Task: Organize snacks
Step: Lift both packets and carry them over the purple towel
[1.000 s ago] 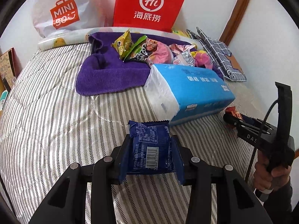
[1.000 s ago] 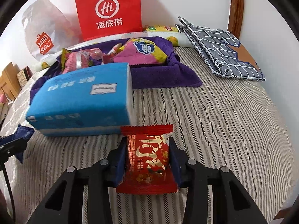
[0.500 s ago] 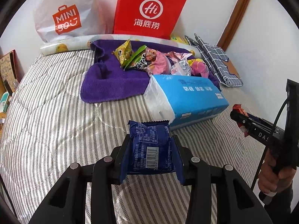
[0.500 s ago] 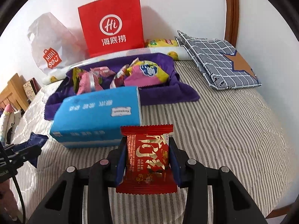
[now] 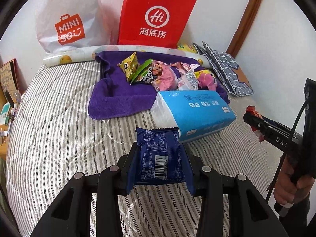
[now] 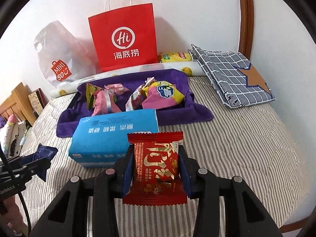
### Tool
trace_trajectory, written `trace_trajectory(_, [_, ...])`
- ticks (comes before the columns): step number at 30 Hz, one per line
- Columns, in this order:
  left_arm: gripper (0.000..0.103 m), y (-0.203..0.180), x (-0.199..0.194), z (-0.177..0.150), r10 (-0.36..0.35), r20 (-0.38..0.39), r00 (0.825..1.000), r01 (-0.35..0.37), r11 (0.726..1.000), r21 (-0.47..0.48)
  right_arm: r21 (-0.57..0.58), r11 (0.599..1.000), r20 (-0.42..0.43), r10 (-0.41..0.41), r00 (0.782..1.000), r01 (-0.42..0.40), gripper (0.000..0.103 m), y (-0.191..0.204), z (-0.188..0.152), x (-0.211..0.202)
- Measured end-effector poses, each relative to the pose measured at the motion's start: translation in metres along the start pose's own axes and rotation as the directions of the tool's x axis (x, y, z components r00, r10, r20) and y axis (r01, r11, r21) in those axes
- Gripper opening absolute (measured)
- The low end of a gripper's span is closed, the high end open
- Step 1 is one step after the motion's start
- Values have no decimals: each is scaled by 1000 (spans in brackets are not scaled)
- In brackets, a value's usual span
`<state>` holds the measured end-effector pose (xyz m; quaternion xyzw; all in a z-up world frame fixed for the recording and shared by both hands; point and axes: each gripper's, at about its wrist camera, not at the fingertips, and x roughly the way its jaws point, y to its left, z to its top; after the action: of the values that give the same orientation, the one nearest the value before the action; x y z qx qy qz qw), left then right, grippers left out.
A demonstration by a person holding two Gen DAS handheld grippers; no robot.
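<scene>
While both grippers hang above the bed [image 5: 49, 130], we note open striped cover to the left of the tissue pack [image 5: 195, 112] in the left wrist view, bare out to the bed's rounded left edge, where a wooden frame [image 6: 13, 102] and small clutter stand beside it. In the right wrist view the cover runs bare from the pack to the right edge; only a folded checked cloth [image 6: 233, 75] lies at the far right corner. Along the far edge, against the wall, stand a white bag [image 5: 67, 19] and a red bag [image 5: 156, 17], with a printed roll [image 5: 75, 56] lying at their foot. A purple towel [image 5: 116, 98] sits in front of the roll, carrying a heap of snacks [image 5: 158, 73]; the pack touches the towel's near edge.

We find the left gripper [image 5: 159, 158] clamped on a blue packet [image 5: 158, 156], barcode side towards the camera, held clear of the cover and nearer than the pack. The right gripper [image 6: 156, 167] is clamped on a red packet [image 6: 156, 162], likewise clear of the cover, just in front of the pack's right end. Each gripper shows at the edge of the other's view, well apart, with the pack between and beyond them. A hand [image 5: 292, 187] holds the right gripper's handle.
</scene>
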<state>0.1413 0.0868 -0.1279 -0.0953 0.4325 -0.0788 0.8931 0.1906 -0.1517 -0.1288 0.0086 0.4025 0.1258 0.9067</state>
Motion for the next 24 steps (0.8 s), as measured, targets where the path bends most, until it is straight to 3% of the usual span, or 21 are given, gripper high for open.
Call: trace_trajectory(24, [41,-7,-9,40,-16,15,1000,16,1000,15,1,1000,33,6,999,-6,39,8,37,-3])
